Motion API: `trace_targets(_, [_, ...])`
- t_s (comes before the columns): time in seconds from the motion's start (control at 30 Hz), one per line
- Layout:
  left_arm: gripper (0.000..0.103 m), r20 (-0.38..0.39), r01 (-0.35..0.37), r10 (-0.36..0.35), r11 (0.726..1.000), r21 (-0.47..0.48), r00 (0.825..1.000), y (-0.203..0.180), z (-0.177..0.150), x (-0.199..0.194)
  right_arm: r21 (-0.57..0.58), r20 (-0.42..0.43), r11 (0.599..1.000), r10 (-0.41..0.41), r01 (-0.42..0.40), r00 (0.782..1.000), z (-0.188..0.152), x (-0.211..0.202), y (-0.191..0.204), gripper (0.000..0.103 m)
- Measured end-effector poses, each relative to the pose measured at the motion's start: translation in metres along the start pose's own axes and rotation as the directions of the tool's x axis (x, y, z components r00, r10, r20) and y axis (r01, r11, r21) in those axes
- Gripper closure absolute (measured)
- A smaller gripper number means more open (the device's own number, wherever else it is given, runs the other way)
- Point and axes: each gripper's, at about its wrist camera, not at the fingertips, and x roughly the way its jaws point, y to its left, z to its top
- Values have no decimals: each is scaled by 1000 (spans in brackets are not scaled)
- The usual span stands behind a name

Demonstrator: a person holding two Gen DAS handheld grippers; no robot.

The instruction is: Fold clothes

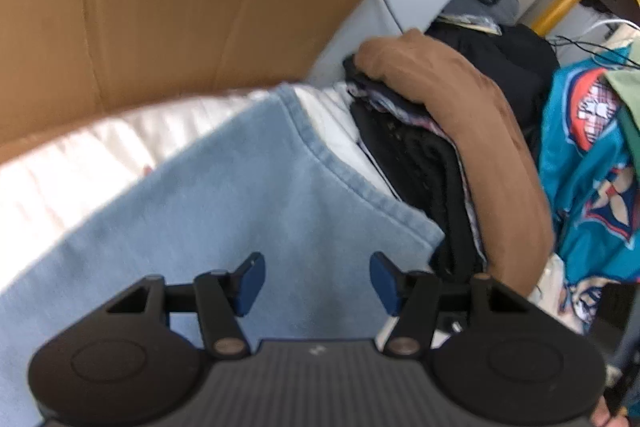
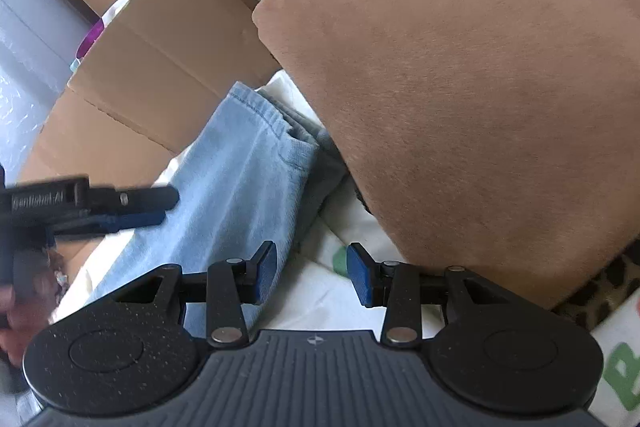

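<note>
Light-blue garment lies flat on white bedding beside a stack of folded clothes, ready for folding. Left gripper and right gripper hover above it, jaws apart, gripping nothing.

Black grippers; blue-padded fingers; silver screws; ribbed grey housing.

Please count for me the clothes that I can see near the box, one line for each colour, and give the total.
Light blue: 1, the jeans
Brown: 1, the top, on the stack
Black: 1 at least, in the stack; its thin layers cannot be counted
Teal: 1, the printed cloth
Total: 4 that can be told apart
</note>
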Motion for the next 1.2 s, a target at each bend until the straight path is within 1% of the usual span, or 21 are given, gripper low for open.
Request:
trace_targets(0.07, [45, 0, -16, 16, 1000, 23, 1000, -1, -5, 2, 1, 3, 1000, 1, -1, 1000, 3, 7, 5, 57])
trace_targets(0.2, [45, -14, 4, -3, 999, 49, 1000, -2, -15, 5, -2, 21, 1000, 4, -4, 1000, 12, 18, 16, 57])
trace_targets(0.27, [45, -21, 7, -6, 998, 69, 1000, -4, -21, 8, 19, 26, 1000, -14, 13, 1000, 16, 23, 17, 59])
trace_targets(0.3, [45, -24, 9, -7, 997, 80, 1000, -5, -23, 9, 29, 29, 999, -20, 20, 999, 17, 25, 18, 62])
trace_targets(0.37, [45, -25, 13, -10, 996, 94, 1000, -7, -28, 11, 37, 37, 999, -19, 18, 999, 19, 26, 20, 69])
trace_targets(0.4, [45, -25, 17, -14, 995, 101, 1000, -8, -30, 12, 39, 41, 999, -18, 16, 999, 19, 26, 21, 89])
trace_targets(0.43, [45, -24, 21, -19, 994, 108, 1000, -9, -32, 13, 34, 49, 999, -13, 12, 999, 21, 25, 23, 101])
trace_targets(0.6, [43, -13, 34, -32, 987, 156, 999, -21, -38, 15, 18, 90, 1000, -3, 2, 996, 30, 17, 33, 101])
trace_targets(0.67, [40, 0, 38, -39, 981, 190, 999, -29, -39, 15, 18, 92, 1000, -11, 9, 996, 36, 17, 36, 101])
trace_targets(0.8, [39, 11, 18, -22, 957, 289, 1000, -49, -42, 19, 19, 86, 999, -41, 40, 995, 39, 18, 38, 101])
trace_targets(0.9, [40, 20, 3, -11, 937, 349, 1000, -62, -49, 20, 32, 86, 999, -47, 44, 995, 40, 13, 32, 101])
trace_targets(0.97, [44, 44, -39, 23, 922, 385, 999, -68, -55, 19, 35, 89, 998, -55, 52, 995, 40, 10, 31, 101])
trace_targets(1.0, [52, 54, -54, 36, 918, 392, 998, -69, -56, 19, 35, 89, 998, -58, 55, 994, 40, 9, 32, 101])
trace_targets(1.03, [64, 64, -69, 47, 915, 397, 997, -69, -58, 19, 35, 88, 998, -59, 56, 994, 40, 9, 31, 101])
trace_targets(1.1, [74, 83, -98, 69, 906, 412, 994, -71, -62, 18, 36, 85, 998, -61, 58, 994, 40, 8, 30, 101])
trace_targets(1.13, [74, 93, -111, 79, 899, 423, 993, -73, -64, 17, 37, 85, 998, -61, 58, 995, 40, 8, 30, 101])
trace_targets(1.2, [74, 114, -133, 90, 877, 461, 989, -77, -71, 16, 44, 83, 997, -61, 58, 995, 37, 5, 27, 101])
